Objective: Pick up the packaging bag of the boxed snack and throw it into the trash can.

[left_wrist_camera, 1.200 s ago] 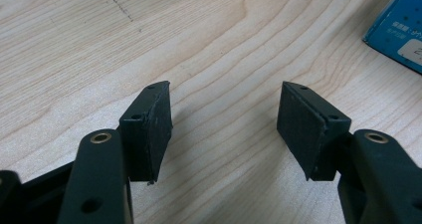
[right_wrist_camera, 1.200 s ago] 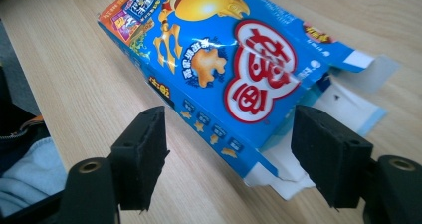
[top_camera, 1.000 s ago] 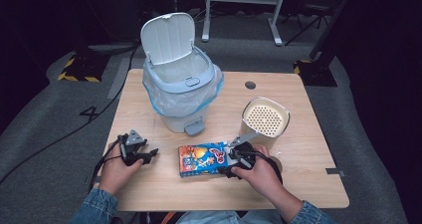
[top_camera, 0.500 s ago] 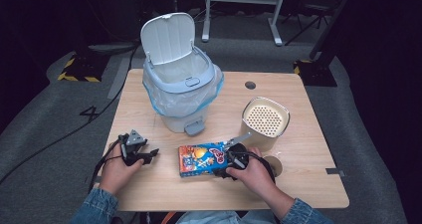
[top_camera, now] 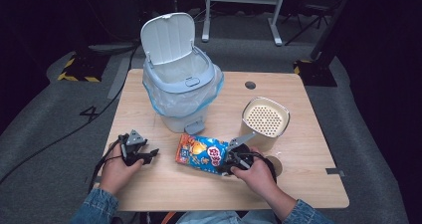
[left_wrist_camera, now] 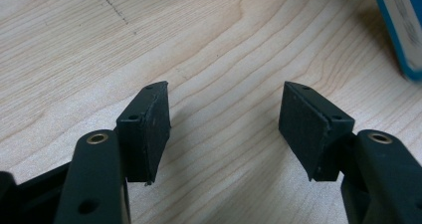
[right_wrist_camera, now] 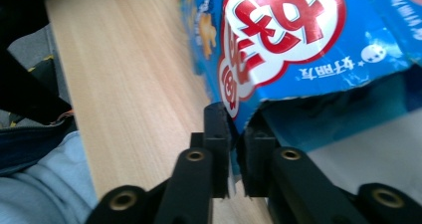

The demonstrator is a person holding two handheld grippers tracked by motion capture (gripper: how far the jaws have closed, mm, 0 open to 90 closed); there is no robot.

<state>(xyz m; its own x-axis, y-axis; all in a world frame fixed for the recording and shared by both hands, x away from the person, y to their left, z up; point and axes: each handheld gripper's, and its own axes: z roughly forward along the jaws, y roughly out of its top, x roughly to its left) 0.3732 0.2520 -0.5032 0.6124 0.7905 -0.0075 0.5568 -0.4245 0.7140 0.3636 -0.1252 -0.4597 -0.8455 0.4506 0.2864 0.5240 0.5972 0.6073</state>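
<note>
A blue snack bag (top_camera: 203,152) is being held at its edge by the right gripper (top_camera: 230,160), jaws clenched on the film at the bag's 4 o'clock corner. In the right gripper view the bag (right_wrist_camera: 298,40) is seen pinched between the two black jaws, with a thin margin of film caught. The bag is lying at table centre, at 6 o'clock of the lidded bin (top_camera: 181,79), lid standing open, and at 9 o'clock of the perforated metal canister (top_camera: 265,120). The left gripper (top_camera: 144,154) is being rested on the wooden table (top_camera: 308,184) at 9 o'clock of the bag, jaws released and wide apart, nothing between them; the bare wood (left_wrist_camera: 224,59) is showing in the gap.

Handling is being judged as: light, soft, crinkly, slippery film, contents likely fragile. The sealed end seam is being judged the best hold; the puffy middle would be crushed. Slip-out from the shallow pinch is being judged a risk.
</note>
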